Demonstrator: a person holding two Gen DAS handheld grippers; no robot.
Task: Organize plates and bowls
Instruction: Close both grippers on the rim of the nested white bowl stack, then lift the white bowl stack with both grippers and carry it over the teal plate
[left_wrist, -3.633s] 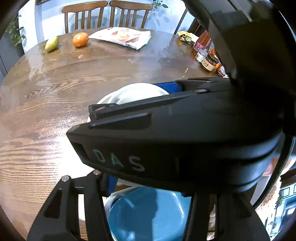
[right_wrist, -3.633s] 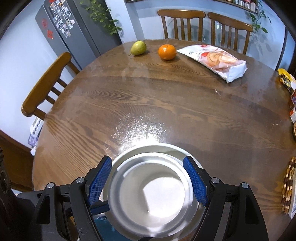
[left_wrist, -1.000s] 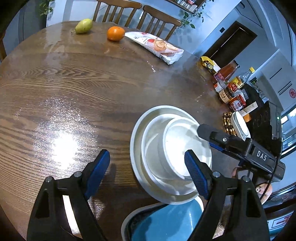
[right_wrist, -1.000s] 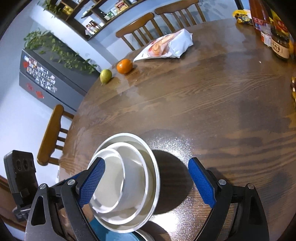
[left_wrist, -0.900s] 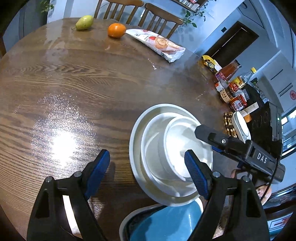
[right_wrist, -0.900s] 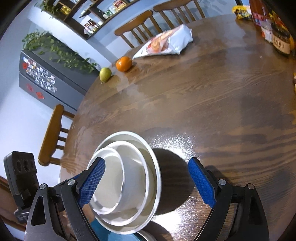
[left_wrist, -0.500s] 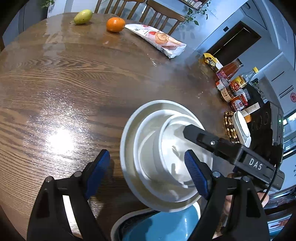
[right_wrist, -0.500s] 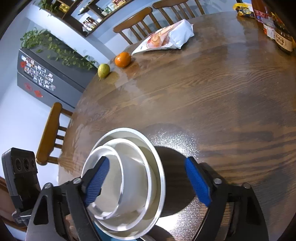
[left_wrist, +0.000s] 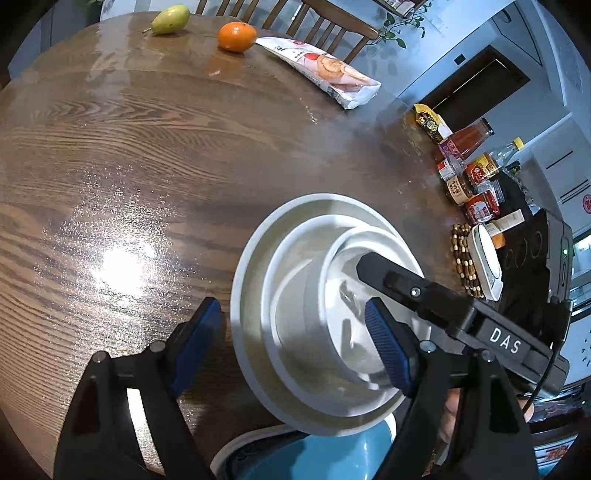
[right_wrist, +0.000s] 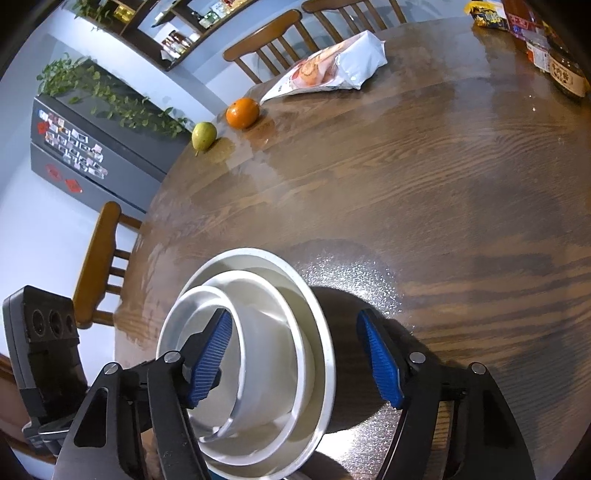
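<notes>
- We're over the round wooden table (left_wrist: 155, 155), its glossy grain running left to right and throwing back a bright glare at centre left of the left wrist view.
- Chairs (right_wrist: 273, 48) and a dark fridge (right_wrist: 74, 147) ring the upper left of the right wrist view.
- The white plate (left_wrist: 247, 332) sits lower centre, rim up, tilted, with no long axis to speak of.
- A shallow white bowl (right_wrist: 295, 354) nests in it, and a smaller white bowl (left_wrist: 340, 295) in that, mouths up.
- The blue bowl (left_wrist: 314, 458) peeks out at the bottom edge.
- Our left gripper (left_wrist: 295, 339) straddles the stack's left side, jaws just narrowing, apart.
- Our right gripper (right_wrist: 295, 354) has been closing fast across the stack's right side; we cannot tell whether it grips.
- Snack bag (left_wrist: 325, 70), orange (left_wrist: 236, 35) and pear (left_wrist: 170, 18) lie at the top.
</notes>
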